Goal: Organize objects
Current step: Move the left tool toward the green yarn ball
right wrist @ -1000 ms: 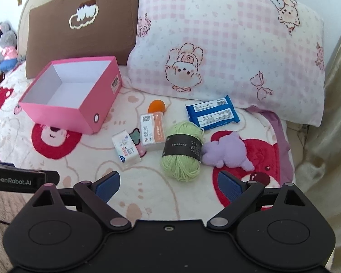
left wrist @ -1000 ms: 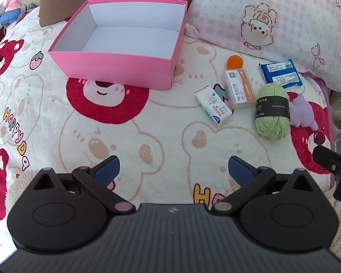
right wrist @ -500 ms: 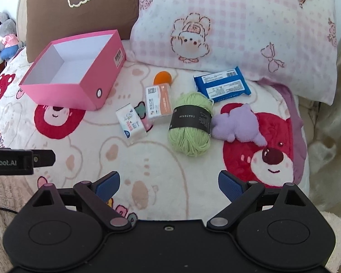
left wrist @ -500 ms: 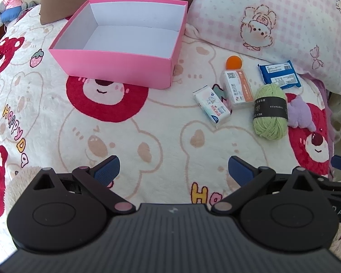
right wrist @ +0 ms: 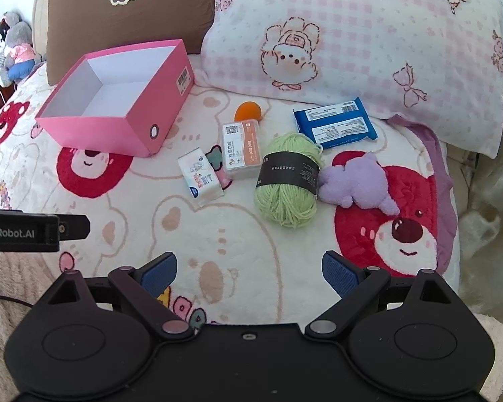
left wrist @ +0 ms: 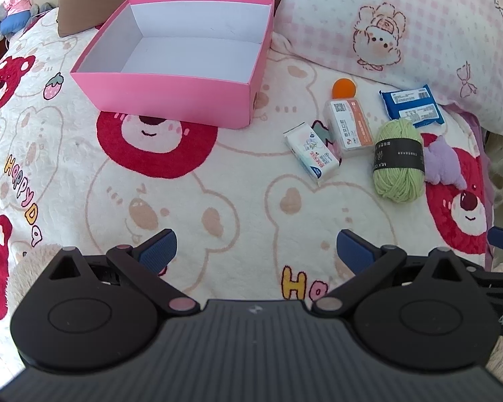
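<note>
Change: your right gripper (right wrist: 249,269) has come in lower and closer over the last second; the yarn and the purple toy now sit larger and nearer the frame centre in the right wrist view. The left view has hardly shifted.
Meaning: looks like an approach for a first pick; nothing is boxed yet.
Right tool: jaws spread wide, nothing between the blue pads (right wrist: 338,273).
Left tool: left gripper (left wrist: 256,251) likewise wide open and empty, hovering over the bear-print blanket (left wrist: 184,201).
Box: pink box (left wrist: 164,97) in the upper left of the left view, open-topped, white inside, empty.
Cluster: right of the box, well apart from both tools.
Yarn: green yarn skein (right wrist: 286,181) with a black paper band, lying on its side, touching the purple plush toy (right wrist: 358,182).
Packs: small tissue pack (right wrist: 201,176) just beside the orange-and-white carton (right wrist: 241,149); blue wipes pack (right wrist: 335,124) by the pink checked pillow (right wrist: 352,33).
Ball: orange ball (right wrist: 248,111) behind the carton.
Handling: yarn and plush are soft and will probably compress under the pads.
</note>
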`<state>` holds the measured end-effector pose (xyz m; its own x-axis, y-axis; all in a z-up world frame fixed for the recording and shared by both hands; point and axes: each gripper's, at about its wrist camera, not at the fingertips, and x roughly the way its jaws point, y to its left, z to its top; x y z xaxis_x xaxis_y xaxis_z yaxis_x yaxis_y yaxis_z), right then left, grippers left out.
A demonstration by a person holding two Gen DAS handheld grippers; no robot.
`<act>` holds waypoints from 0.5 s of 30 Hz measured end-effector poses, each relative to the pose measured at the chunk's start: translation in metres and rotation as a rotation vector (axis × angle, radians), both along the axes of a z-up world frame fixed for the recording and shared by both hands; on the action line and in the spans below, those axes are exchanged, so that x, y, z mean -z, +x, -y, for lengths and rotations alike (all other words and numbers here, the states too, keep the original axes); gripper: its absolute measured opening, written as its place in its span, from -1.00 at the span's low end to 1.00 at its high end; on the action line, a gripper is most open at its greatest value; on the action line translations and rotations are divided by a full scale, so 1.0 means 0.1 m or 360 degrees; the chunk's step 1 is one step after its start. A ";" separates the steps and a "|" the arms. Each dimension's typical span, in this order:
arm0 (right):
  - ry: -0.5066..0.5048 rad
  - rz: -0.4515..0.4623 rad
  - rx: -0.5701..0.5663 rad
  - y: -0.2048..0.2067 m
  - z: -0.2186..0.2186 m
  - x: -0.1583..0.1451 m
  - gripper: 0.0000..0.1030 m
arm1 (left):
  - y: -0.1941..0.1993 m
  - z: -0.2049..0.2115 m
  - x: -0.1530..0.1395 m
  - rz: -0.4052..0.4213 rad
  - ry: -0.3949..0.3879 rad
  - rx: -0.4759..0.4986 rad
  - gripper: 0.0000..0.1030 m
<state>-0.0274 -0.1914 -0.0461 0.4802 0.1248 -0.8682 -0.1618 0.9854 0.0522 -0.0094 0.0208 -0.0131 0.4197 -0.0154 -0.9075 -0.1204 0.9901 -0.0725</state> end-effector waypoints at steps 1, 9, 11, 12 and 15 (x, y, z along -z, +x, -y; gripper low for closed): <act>-0.0006 0.0002 0.0000 0.00 0.00 0.01 0.86 | 0.00 0.02 0.00 -0.0001 0.0007 0.0007 1.00; -0.0014 0.0102 -0.0030 -0.09 0.07 -0.08 0.86 | -0.02 0.04 -0.08 0.0006 -0.0010 0.0046 1.00; -0.0012 0.0210 -0.0092 -0.15 0.11 -0.12 0.86 | -0.01 0.00 -0.11 0.0012 -0.0033 0.0004 1.00; -0.0019 0.0237 -0.0112 -0.16 0.12 -0.13 0.86 | 0.00 -0.02 -0.12 0.0019 -0.0043 -0.0013 1.00; -0.0026 0.0383 -0.0130 -0.17 0.20 -0.17 0.86 | 0.05 -0.04 -0.17 0.0044 -0.0072 -0.0030 1.00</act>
